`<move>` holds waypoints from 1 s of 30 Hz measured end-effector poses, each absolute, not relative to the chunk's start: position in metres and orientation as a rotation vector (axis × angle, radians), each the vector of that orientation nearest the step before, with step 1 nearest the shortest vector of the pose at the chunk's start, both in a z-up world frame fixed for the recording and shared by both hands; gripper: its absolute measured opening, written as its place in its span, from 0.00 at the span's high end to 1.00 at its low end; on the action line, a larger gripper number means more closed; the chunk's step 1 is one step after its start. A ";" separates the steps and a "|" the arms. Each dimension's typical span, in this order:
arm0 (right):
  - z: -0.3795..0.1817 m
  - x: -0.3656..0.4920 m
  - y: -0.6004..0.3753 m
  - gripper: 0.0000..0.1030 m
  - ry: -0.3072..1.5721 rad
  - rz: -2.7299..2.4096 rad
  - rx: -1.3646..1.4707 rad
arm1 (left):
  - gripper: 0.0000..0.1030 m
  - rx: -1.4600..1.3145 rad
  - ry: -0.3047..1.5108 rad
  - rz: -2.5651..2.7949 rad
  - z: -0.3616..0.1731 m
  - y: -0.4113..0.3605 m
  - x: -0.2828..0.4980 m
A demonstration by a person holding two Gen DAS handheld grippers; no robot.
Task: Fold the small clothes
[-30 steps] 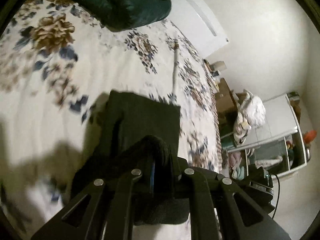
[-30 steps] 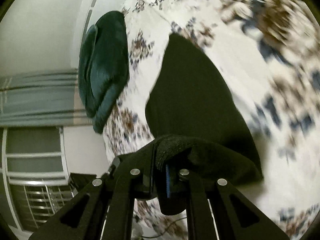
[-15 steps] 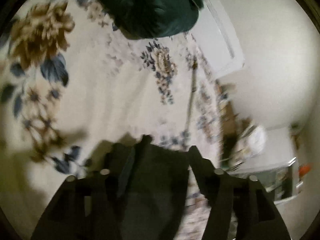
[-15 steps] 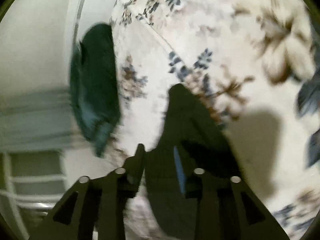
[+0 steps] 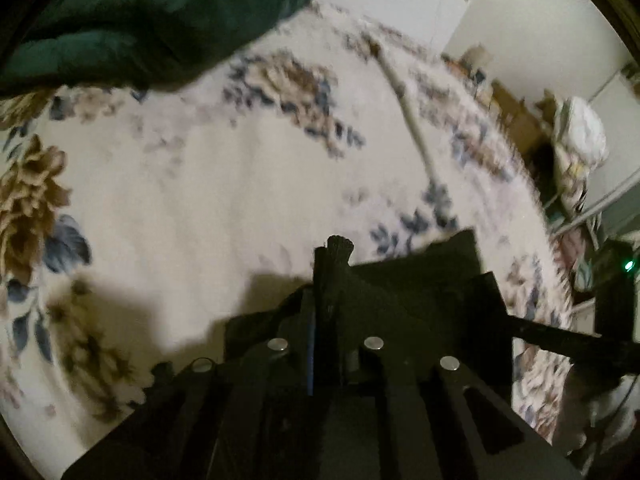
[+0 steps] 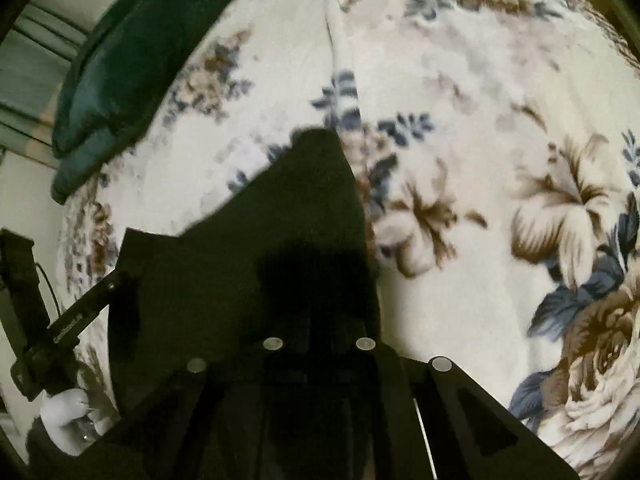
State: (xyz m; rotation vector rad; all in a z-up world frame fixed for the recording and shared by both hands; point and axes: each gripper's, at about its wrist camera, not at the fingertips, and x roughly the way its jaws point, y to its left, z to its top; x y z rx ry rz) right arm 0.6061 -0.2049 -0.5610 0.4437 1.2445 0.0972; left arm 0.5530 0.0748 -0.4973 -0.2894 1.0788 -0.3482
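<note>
A small black garment (image 5: 420,280) lies on the floral bedspread (image 5: 200,200). My left gripper (image 5: 332,280) is shut on a bunched edge of it, a tuft of black cloth sticking up between the fingers. In the right wrist view the same black garment (image 6: 280,232) spreads out in front of my right gripper (image 6: 320,312), whose fingers look closed on the near edge of the cloth. The other gripper shows at the left of this view (image 6: 60,332).
A dark green pillow (image 5: 160,12) lies at the head of the bed, also in the right wrist view (image 6: 132,60). A raised seam (image 5: 408,112) runs across the bedspread. Shelves with clutter (image 5: 572,168) stand beyond the bed's right edge.
Both grippers opened half a second ago and are closed again on the garment's near edge. The views have shifted, with the cloth now lower and flatter on the bed.
</note>
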 end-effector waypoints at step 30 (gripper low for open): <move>-0.566 0.561 -0.211 0.13 1.432 0.263 0.493 | 0.34 -0.511 1.035 -0.135 -0.463 0.141 0.455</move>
